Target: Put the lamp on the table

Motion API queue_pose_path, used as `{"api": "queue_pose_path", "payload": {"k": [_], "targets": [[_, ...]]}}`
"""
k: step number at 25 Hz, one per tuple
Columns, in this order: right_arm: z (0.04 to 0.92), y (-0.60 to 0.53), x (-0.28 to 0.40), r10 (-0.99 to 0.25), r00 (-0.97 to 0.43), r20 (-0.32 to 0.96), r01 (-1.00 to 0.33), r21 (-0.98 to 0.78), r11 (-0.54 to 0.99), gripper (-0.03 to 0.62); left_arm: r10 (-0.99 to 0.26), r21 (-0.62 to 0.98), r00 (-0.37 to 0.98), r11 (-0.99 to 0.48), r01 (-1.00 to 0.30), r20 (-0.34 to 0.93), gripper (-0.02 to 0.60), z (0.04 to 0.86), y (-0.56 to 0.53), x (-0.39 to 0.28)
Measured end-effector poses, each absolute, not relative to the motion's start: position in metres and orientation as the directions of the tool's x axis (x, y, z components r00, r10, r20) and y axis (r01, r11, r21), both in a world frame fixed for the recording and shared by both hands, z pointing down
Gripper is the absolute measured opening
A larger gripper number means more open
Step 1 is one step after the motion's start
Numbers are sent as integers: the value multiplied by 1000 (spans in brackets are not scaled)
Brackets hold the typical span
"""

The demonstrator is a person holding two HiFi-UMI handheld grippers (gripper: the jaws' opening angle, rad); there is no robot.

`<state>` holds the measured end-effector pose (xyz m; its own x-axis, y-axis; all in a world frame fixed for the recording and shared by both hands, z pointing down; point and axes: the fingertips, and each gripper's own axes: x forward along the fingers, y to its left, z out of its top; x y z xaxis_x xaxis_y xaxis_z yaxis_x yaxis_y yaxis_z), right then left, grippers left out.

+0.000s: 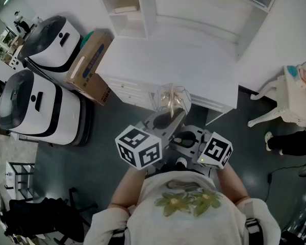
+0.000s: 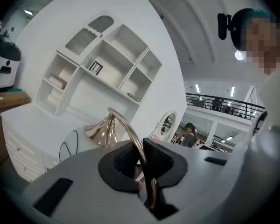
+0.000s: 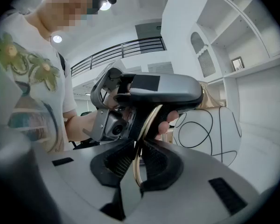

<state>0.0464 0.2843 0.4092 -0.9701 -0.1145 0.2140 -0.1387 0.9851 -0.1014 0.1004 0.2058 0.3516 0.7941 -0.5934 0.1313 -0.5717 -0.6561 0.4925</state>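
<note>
The lamp has a thin curved gold stem, a gold cap and a white globe shade with black lines. I hold it in the air just off the front edge of the white table. My left gripper is shut on the gold stem, with the cap beyond the jaws. Close beside it, my right gripper is also shut on the stem. In the right gripper view, the globe hangs past the left gripper.
A white shelf unit stands at the back of the table. A cardboard box and two white machines sit on the floor to the left. A white stool and a person's leg are at right.
</note>
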Motion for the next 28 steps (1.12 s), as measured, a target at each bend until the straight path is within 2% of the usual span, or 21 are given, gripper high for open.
{"api": "queue_pose_path", "payload": {"k": [10,28], "targets": [[407,284,35,-131,-967,220,-157,-104,982,67,-574,498,808,-666,-556,135,51,353,205,93],[416,283,-31,-220,-952,213,-249,-120,961,67,-509,494,850,-708,-504,138,51,361,209,33]]}}
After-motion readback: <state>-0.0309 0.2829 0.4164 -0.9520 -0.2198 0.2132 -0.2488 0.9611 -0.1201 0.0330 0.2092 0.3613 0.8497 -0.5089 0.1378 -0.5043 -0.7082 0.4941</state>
